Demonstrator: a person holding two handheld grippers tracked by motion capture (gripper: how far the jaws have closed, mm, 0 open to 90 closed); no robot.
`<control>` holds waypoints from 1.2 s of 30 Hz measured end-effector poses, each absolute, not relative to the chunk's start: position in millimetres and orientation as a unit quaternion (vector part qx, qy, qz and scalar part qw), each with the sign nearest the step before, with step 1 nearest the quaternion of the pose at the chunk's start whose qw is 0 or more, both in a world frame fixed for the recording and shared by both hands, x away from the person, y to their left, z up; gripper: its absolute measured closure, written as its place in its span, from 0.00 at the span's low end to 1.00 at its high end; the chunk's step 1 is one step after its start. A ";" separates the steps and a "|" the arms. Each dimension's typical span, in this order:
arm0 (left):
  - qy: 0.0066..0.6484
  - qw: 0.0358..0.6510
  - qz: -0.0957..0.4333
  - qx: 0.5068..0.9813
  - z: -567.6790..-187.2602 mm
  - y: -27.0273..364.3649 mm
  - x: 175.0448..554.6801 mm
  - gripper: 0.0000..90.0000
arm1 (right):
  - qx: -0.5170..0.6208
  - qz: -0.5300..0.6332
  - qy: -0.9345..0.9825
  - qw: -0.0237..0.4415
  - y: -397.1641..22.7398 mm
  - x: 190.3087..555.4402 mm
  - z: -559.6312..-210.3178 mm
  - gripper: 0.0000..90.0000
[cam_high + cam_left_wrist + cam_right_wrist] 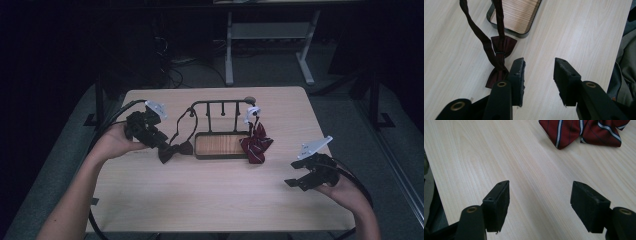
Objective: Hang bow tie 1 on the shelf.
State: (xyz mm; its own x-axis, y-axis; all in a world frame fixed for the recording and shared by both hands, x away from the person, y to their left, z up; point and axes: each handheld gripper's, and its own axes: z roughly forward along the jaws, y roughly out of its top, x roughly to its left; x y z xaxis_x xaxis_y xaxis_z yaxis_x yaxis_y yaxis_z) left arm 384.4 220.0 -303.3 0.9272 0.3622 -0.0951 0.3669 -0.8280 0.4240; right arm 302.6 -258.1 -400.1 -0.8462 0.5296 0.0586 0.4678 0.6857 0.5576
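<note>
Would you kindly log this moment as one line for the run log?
left tool: open, beside dark bow tie | right tool: open, empty | striped bow tie: hung on rack

Bow ties point(175, 150), rack point(221, 145) on table point(210, 200)

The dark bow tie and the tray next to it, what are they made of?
The dark bow tie looks like soft, slightly shiny cloth: it folds and its straps hang limp. The tray seems to have a wood-look floor, with visible grain, inside a dark rim, probably metal.
</note>
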 end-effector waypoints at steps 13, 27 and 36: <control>0.200 0.235 -0.006 0.951 -318.8 229.0 376.0 0.57 | 0.276 0.287 0.916 0.054 -260.3 302.2 -399.6 0.34; 0.216 0.251 -0.010 0.944 -334.3 235.6 366.6 0.51 | 0.278 0.288 0.915 0.057 -261.8 301.3 -398.7 0.34; 0.214 0.255 -0.002 0.943 -340.0 238.5 359.7 0.48 | 0.278 0.286 0.915 0.057 -262.1 301.8 -399.9 0.34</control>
State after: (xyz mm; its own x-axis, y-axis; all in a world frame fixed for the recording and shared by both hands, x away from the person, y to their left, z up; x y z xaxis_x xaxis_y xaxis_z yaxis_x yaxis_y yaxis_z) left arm 359.7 238.5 -340.0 0.9084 0.4027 -0.1125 0.4046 -0.7788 0.4794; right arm 301.8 -262.1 -399.9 -0.8386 0.5419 0.0550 0.4766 0.6812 0.5558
